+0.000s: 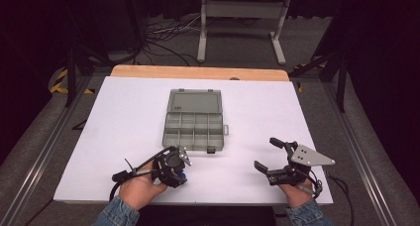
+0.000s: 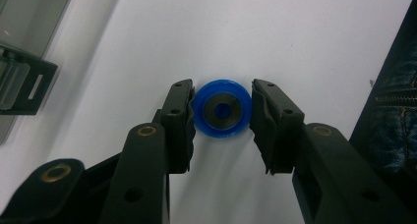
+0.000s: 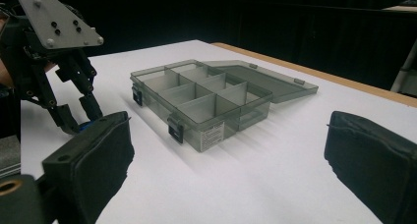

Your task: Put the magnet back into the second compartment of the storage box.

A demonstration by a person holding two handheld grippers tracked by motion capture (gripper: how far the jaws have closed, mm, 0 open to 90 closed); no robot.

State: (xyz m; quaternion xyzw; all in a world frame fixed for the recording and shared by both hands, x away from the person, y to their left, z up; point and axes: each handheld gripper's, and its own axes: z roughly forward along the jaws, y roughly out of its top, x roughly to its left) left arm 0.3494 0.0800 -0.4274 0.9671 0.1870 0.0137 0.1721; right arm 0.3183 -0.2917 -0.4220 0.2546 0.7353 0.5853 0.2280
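Between the left gripper (image 2: 221, 118) jaws, blue ring (image 2: 221, 111) (underside hidden), pinched.

In the high view, the left tongs (image 1: 179, 172) cover the blue ring (image 1: 182, 176); just a sliver of blue shows beneath them. The small dark item (image 1: 210, 149) at the organizer box's (image 1: 193, 125) near edge is too small to identify. In the left gripper view, the box (image 2: 22, 81) is cut off by the left edge, and a denim sleeve (image 2: 393, 121) by the right edge. In the right gripper view, its own near jaw hides most of the blue ring (image 3: 88, 123), and the label (image 3: 212, 134) on the box wall is too small to read.
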